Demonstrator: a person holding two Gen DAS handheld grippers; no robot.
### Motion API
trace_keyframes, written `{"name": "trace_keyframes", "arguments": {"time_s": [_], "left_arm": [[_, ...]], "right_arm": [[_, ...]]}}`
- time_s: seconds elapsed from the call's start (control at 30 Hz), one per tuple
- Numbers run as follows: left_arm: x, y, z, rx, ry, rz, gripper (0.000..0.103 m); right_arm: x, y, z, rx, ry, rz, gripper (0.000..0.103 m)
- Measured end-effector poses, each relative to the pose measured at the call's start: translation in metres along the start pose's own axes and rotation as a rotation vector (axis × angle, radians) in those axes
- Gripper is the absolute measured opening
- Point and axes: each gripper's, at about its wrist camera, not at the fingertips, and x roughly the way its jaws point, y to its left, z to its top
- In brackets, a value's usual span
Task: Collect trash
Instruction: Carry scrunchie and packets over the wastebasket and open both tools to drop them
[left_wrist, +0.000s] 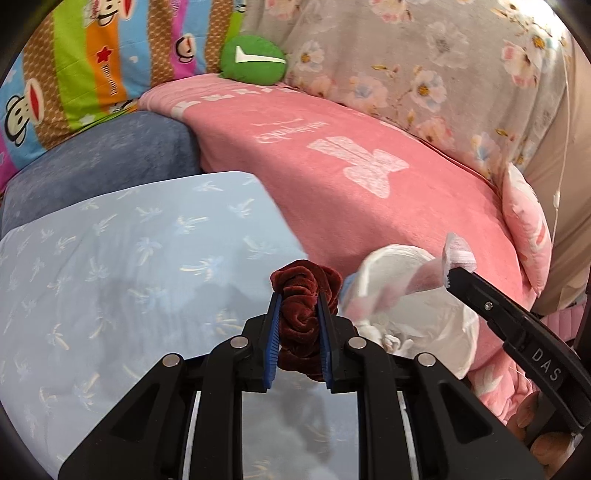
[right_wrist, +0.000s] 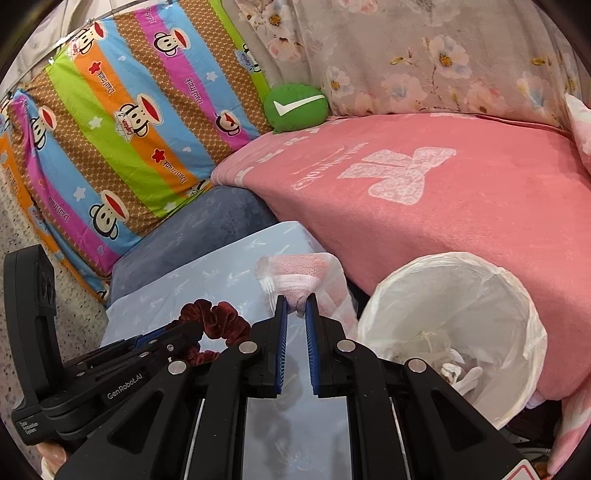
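Left gripper (left_wrist: 300, 295): fingers clamped narrow on a dark red velvet scrunchie (left_wrist: 301, 317), held above the pale blue palm-print sheet (left_wrist: 129, 266)
Right gripper (right_wrist: 295, 301): fingers nearly closed, pinching a pink-and-white mesh wrapper (right_wrist: 295, 275) by its lower end
Trash bin (right_wrist: 517, 295): lined with a white plastic bag, near right, just beside the pink blanket (right_wrist: 461, 221); crumpled white scraps lie at its bottom
Wrapper's place: left of the bin's rim, not yet over its mouth
Scrunchie's place: left of the wrapper, well short of the bin
Background: a striped cartoon-monkey pillow (right_wrist: 122, 129) far left, a green check-mark cushion (right_wrist: 295, 107) beside it, a floral quilt (right_wrist: 443, 55) far right
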Motion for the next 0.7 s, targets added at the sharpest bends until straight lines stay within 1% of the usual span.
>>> {"name": "trace_keyframes", "arguments": {"time_s": [0.2,0.4,0.7], "left_arm": [[0.005,-0.039,0.001,0.058,0.007,-0.041,0.018],[0.014,-0.069,0.002,0.089,0.030,-0.079,0.018],[0.026,-0.098,-0.003,0.124,0.057,-0.098,0.020]], "right_arm": [[-0.022,-0.035,0.003,0.033,-0.026,-0.024,0.009],[-0.033,-0.063,0.003,0.067,-0.036,-0.047,0.009],[-0.041,-0.092,0.003,0.101,-0.042,-0.061,0.009]]}}
